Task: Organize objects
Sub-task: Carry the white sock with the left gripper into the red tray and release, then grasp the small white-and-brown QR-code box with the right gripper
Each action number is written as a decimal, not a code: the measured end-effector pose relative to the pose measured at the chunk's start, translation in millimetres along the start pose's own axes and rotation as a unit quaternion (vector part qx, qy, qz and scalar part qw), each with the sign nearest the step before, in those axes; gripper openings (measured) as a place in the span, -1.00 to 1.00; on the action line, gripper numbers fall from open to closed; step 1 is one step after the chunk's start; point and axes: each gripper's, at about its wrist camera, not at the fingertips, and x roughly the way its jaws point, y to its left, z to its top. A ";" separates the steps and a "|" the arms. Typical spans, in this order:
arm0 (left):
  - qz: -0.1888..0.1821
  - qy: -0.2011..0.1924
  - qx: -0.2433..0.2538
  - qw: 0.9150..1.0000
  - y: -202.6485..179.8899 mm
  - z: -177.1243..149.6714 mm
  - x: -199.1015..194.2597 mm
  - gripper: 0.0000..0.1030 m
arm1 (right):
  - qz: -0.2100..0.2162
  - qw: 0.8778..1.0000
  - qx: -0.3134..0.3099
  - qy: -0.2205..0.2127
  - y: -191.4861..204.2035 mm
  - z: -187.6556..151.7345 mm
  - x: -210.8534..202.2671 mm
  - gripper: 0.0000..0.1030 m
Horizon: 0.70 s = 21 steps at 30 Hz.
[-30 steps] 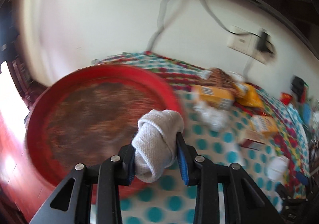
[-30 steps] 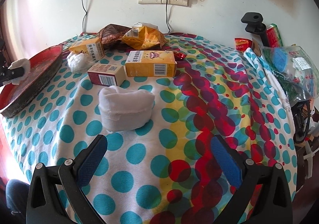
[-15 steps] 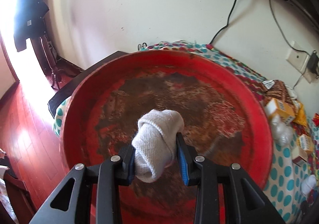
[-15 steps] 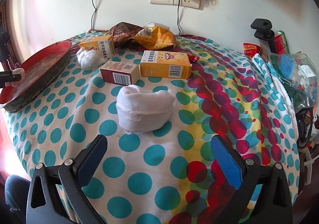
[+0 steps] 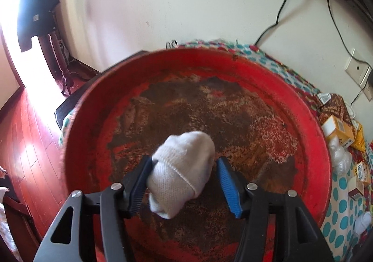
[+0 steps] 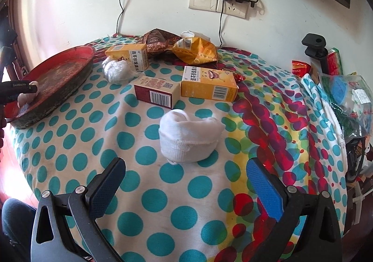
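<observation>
My left gripper (image 5: pixel 184 182) is over the worn red round tray (image 5: pixel 310 126). Its jaws stand apart, with a rolled white sock (image 5: pixel 184 168) between them; the right pad no longer touches it. In the right wrist view the tray (image 6: pixel 77 56) sits at the table's left edge, with the left gripper (image 6: pixel 21 91) over it. My right gripper (image 6: pixel 184 192) is open and empty, just in front of a second rolled white sock (image 6: pixel 188 138) on the dotted tablecloth (image 6: pixel 81 136).
Behind the sock lie a dark red box (image 6: pixel 156 91), two yellow boxes (image 6: pixel 207 84) (image 6: pixel 130 55), a crumpled plastic bag (image 6: pixel 116 70) and snack packets (image 6: pixel 195 49). Bags and a black clamp (image 6: pixel 314 47) crowd the right edge. A wall with sockets (image 6: pixel 216 1) stands behind.
My left gripper has moved from the tray's edge to over its middle and its jaws have opened around the sock. My right gripper has moved closer to the second sock.
</observation>
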 end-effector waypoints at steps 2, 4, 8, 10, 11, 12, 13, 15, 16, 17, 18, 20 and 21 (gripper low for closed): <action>-0.006 -0.014 0.003 1.000 0.4 -1.6 -10.1 0.15 | 0.003 1.000 0.000 -0.005 0.7 3.6 -1.3 1.00; -0.011 -0.025 0.009 1.000 -0.2 -3.8 -21.2 0.15 | 0.007 1.000 0.001 -0.007 2.5 11.6 0.0 1.00; -0.028 -0.075 0.033 0.996 -5.3 -19.6 -61.6 0.15 | 0.027 0.999 0.006 -0.029 8.0 31.9 0.5 1.00; -0.042 -0.100 0.045 0.993 -9.0 -37.2 -87.1 0.15 | 0.052 0.998 0.002 -0.038 13.2 41.6 2.7 1.00; -0.052 -0.109 0.046 0.992 -10.8 -47.3 -98.2 0.15 | 0.059 0.997 -0.001 -0.040 16.1 46.9 5.1 1.00; -0.063 -0.112 0.048 0.991 -12.8 -53.9 -105.2 0.15 | 0.057 0.998 -0.007 -0.038 19.9 53.7 10.2 1.00; -0.072 -0.114 0.049 0.990 -15.1 -62.2 -112.5 0.15 | 0.051 0.998 -0.010 -0.035 23.1 58.0 14.5 1.00; -0.085 -0.120 0.050 0.988 -19.2 -78.9 -125.3 0.16 | 0.046 0.999 -0.010 -0.027 27.3 66.4 25.2 1.00; -0.093 -0.122 0.049 0.987 -20.8 -85.0 -131.0 0.15 | 0.049 0.999 -0.007 -0.022 28.2 68.6 29.2 1.00; -0.102 -0.126 0.047 0.986 -22.9 -91.5 -135.7 0.15 | 0.052 0.999 -0.001 -0.012 30.3 71.2 35.0 1.00; -0.106 -0.129 0.048 0.985 -24.9 -96.0 -138.4 0.16 | 0.047 0.999 0.008 -0.004 31.5 72.4 39.5 1.00; -0.118 -0.129 0.045 0.984 -27.3 -102.9 -141.0 0.16 | 0.038 0.999 0.031 0.000 31.8 72.1 45.0 1.00; -0.124 -0.130 0.042 0.983 -28.8 -105.3 -141.5 0.16 | 0.039 0.998 0.044 0.003 31.5 72.2 49.7 1.00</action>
